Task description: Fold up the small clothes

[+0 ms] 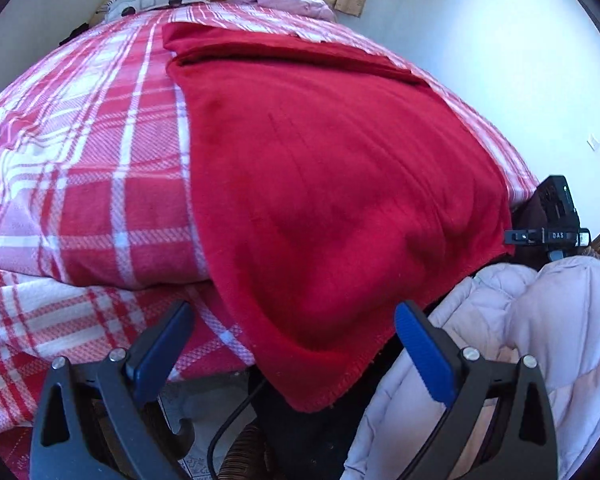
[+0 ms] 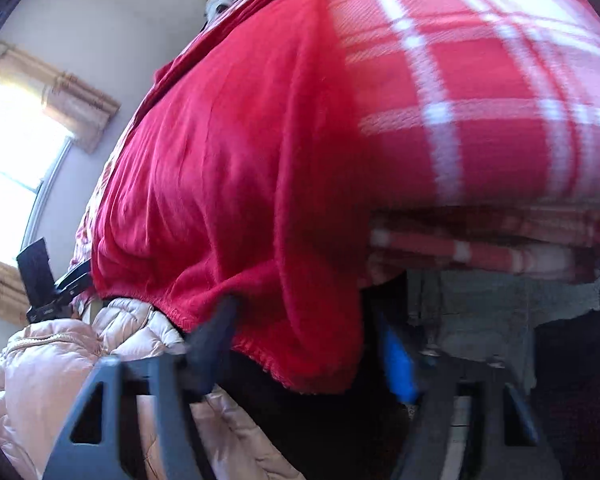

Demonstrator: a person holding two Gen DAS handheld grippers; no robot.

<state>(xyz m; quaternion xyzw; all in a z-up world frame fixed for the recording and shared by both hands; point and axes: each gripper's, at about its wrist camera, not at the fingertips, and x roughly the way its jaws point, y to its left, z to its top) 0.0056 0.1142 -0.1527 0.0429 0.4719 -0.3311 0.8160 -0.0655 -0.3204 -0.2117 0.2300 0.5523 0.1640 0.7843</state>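
red cloth (image 1: 340, 184) lengthwise up the bed (image 1: 80, 160), near corner overhanging between both grippers' released jaws

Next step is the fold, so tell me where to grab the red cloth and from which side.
Take the red cloth at its near stitched hem, one lower corner per gripper, coming from the foot of the bed. That edge hangs free past the mattress, so fingers can likely close around it. The left gripper already stands open there; the right gripper straddles its corner.
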